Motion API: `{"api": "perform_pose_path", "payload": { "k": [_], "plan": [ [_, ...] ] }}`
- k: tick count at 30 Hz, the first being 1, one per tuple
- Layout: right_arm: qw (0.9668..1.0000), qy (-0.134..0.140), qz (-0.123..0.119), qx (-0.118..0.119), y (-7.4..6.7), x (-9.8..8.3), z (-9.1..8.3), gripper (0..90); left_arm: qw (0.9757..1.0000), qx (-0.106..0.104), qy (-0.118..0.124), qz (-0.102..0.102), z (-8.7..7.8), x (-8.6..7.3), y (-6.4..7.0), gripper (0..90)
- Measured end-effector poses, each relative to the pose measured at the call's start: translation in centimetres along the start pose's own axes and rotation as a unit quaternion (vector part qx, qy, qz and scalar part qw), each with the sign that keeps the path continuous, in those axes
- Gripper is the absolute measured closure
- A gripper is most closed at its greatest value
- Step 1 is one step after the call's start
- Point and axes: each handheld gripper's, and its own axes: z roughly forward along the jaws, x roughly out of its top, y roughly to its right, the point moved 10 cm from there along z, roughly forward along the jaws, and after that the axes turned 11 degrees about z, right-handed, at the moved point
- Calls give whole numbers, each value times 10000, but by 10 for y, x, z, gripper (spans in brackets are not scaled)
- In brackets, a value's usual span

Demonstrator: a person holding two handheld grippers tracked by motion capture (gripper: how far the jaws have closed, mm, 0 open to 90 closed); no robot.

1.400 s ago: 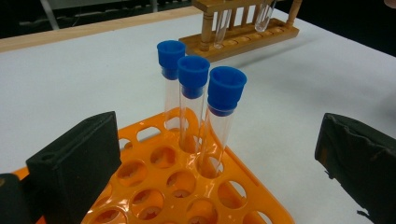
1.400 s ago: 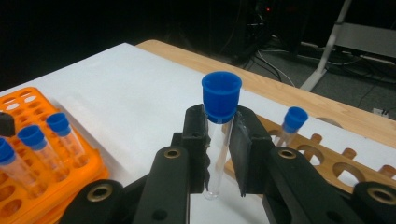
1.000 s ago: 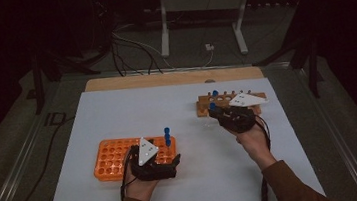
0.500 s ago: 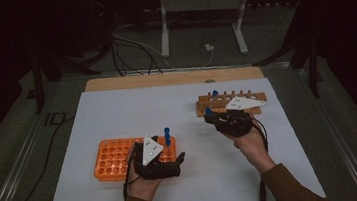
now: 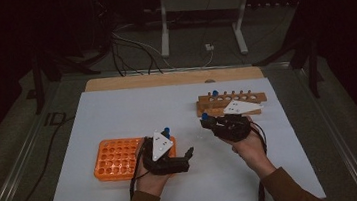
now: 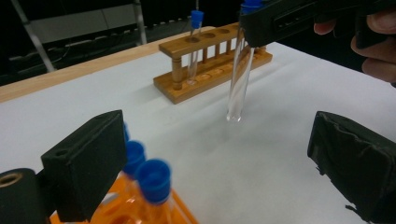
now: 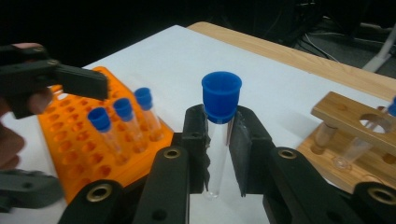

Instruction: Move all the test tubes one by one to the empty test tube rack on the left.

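Note:
My right gripper (image 7: pixel 223 149) is shut on a clear test tube with a blue cap (image 7: pixel 221 95), held upright above the white sheet; the same tube (image 6: pixel 240 79) hangs in front of the left gripper view. My left gripper (image 5: pixel 182 148) is at the right end of the orange rack (image 5: pixel 115 160). Its jaws stand wide and have just been closing a little, with nothing between them. Three blue-capped tubes (image 7: pixel 123 109) stand in the orange rack. The wooden rack (image 5: pixel 232 100) behind the right gripper (image 5: pixel 206 121) holds one capped tube (image 6: pixel 195 42).
A white sheet (image 5: pixel 117 112) covers the table, with a wooden board edge (image 5: pixel 164 78) along its far side. Beyond the table, cables and a white stand's legs (image 5: pixel 164 31) lie on the dark floor.
My left gripper has shifted a little to the right, away from the orange rack. The right gripper with its tube has barely moved.

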Motion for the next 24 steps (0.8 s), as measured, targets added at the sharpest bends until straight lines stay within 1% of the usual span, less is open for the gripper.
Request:
{"api": "perform_pose_path", "payload": {
  "k": [2, 6, 8, 12, 13, 16, 19, 22, 24],
  "plan": [
    [10000, -7, -19, 45, -4, 0, -1, 770, 10000, -14, 6, 30, 3, 2, 3, 63],
    [9999, -16, -60, 119, -11, 0, -3, 770, 10000, 24, 4, 79, 10, 6, 7, 83],
    [9999, -12, -74, 152, -13, 0, -3, 770, 9999, 90, 3, 120, 13, 8, 8, 118],
    [9997, -39, -62, 232, -19, 0, -4, 769, 9998, 172, 18, 115, 18, 10, 9, 170],
    [9997, -43, -61, 249, -21, -1, -5, 770, 9997, 190, 9, 144, 19, 11, 9, 187],
    [9996, -44, -68, 289, -25, -1, -5, 769, 9997, 204, 26, 139, 22, 14, 11, 240],
    [9994, -67, -89, 328, -28, -2, -5, 769, 9997, 196, 29, 135, 25, 16, 13, 340],
    [9992, -78, -108, 366, -32, -2, -5, 769, 9999, 99, 87, 101, 27, 18, 15, 484],
    [9991, -90, -131, 388, -34, -2, -5, 769, 9999, 47, 87, 103, 28, 18, 16, 549]
  ]
}}
